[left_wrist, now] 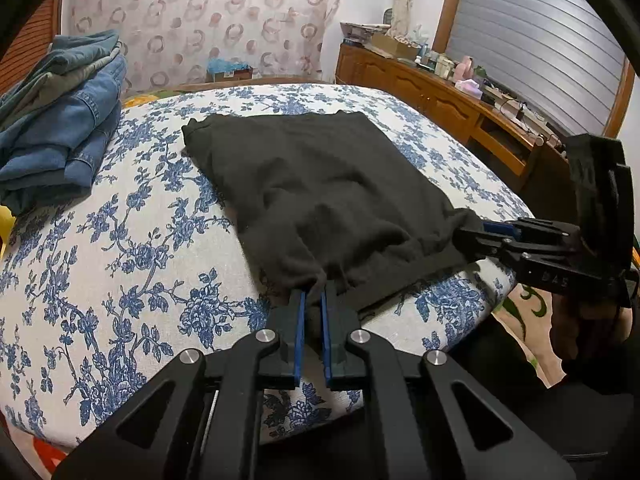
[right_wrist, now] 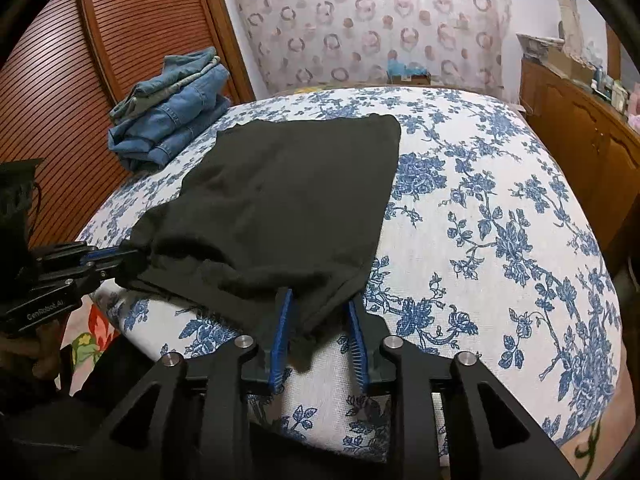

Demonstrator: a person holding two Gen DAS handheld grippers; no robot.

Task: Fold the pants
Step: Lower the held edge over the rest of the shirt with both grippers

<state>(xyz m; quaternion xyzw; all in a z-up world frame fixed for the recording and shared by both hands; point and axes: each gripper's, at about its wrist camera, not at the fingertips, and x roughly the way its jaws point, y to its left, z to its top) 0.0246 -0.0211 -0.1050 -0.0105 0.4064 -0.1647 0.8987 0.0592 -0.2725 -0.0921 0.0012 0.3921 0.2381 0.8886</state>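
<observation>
The black pants (left_wrist: 320, 196) lie folded flat on the bed (left_wrist: 132, 240), with their near hem at the bed's near edge. The left tool (left_wrist: 314, 294) is clamped on one near corner, pinning the hem in place. The right tool (right_wrist: 320, 312) stands parted around the other corner, its pads off the cloth, evidently to let it settle. Folded jeans (left_wrist: 60, 128) sit at the far left corner.

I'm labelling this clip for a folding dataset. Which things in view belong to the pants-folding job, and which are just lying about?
Part of the job:
- black pants, spread on the bed
- left gripper, shut on their near edge
- right gripper, fingers apart around the near corner

Just lying about:
- stack of folded jeans
- wooden dresser with its clutter
- floral bed cover
</observation>
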